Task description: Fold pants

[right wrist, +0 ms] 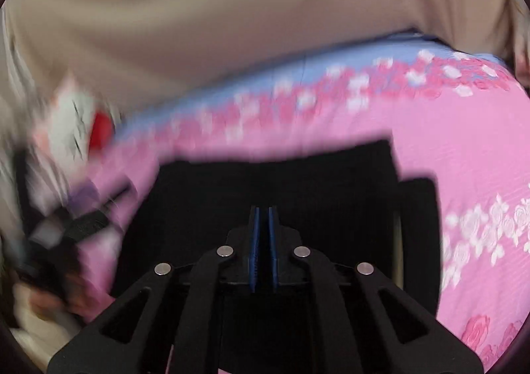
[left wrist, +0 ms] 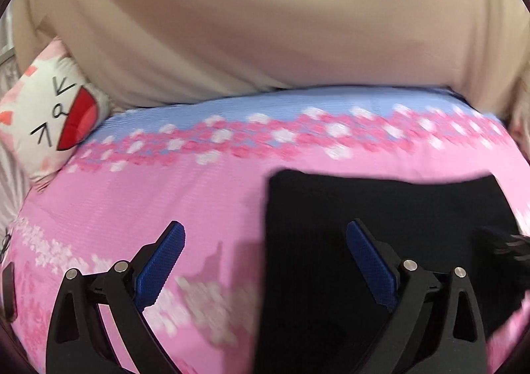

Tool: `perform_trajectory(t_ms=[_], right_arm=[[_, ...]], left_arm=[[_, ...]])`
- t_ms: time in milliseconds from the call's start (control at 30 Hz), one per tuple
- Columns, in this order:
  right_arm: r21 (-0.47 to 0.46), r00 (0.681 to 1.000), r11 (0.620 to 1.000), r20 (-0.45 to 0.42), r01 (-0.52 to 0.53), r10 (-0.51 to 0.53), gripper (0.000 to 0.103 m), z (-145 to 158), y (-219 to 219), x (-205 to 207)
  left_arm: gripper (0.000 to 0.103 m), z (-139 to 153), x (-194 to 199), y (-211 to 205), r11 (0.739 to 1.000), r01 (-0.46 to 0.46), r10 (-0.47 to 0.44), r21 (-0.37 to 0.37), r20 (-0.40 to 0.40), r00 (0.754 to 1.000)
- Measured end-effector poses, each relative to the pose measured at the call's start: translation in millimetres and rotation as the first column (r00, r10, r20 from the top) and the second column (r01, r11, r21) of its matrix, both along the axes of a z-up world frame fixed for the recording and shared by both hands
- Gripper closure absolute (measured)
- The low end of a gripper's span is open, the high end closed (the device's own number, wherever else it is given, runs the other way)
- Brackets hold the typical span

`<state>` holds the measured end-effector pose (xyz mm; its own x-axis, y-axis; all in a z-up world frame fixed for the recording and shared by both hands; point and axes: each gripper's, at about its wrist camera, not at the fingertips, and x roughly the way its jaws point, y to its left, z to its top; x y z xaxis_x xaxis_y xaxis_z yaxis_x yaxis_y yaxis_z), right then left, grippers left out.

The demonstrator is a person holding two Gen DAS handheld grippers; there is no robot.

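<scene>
The black pants lie folded in a flat block on the pink flowered bedspread. My left gripper is open and empty above the pants' left edge, one blue pad over the bedspread, the other over the pants. In the right wrist view the pants lie under my right gripper, whose blue pads are shut with a thin gap. I cannot tell whether cloth is between them. The left gripper shows blurred at that view's left edge.
A white cat-face pillow with a red mouth lies at the bed's far left. A beige curtain or wall rises behind the bed. The bedspread has a blue band along the far edge.
</scene>
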<state>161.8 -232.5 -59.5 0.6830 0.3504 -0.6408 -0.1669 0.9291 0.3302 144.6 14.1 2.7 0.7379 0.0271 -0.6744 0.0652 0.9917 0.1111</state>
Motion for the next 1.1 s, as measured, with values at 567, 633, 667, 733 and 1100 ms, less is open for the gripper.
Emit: perform_trajectory(t_ms=[567, 633, 667, 733, 1100], right_arm=[[-0.040, 0.998, 0.997, -0.019, 0.060, -0.061, 0.098, 6, -43, -74], [-0.002, 0.998, 0.998, -0.025, 0.065, -0.065, 0.103, -14, -49, -70], [0.050, 0.997, 0.996, -0.033, 0.071, -0.069, 0.103, -15, -57, -74], [0.090, 0.994, 0.990, -0.053, 0.104, -0.100, 0.101, -5, -66, -86], [0.096, 0.975, 0.970, -0.043, 0.221, -0.218, 0.095, 6, -91, -121]], left_arm=[[0.005, -7, -66, 0, 0.994, 0.106, -0.109, -0.033, -0.094, 0.990], [0.005, -27, -63, -11, 0.992, 0.114, -0.105, 0.052, -0.142, 0.984], [0.005, -39, -60, -13, 0.991, 0.102, -0.086, 0.087, -0.169, 0.982], [0.005, -50, -63, -5, 0.995, 0.082, -0.072, 0.052, -0.172, 0.982], [0.005, -6, -91, 0, 0.994, 0.037, -0.029, 0.107, -0.077, 0.997]])
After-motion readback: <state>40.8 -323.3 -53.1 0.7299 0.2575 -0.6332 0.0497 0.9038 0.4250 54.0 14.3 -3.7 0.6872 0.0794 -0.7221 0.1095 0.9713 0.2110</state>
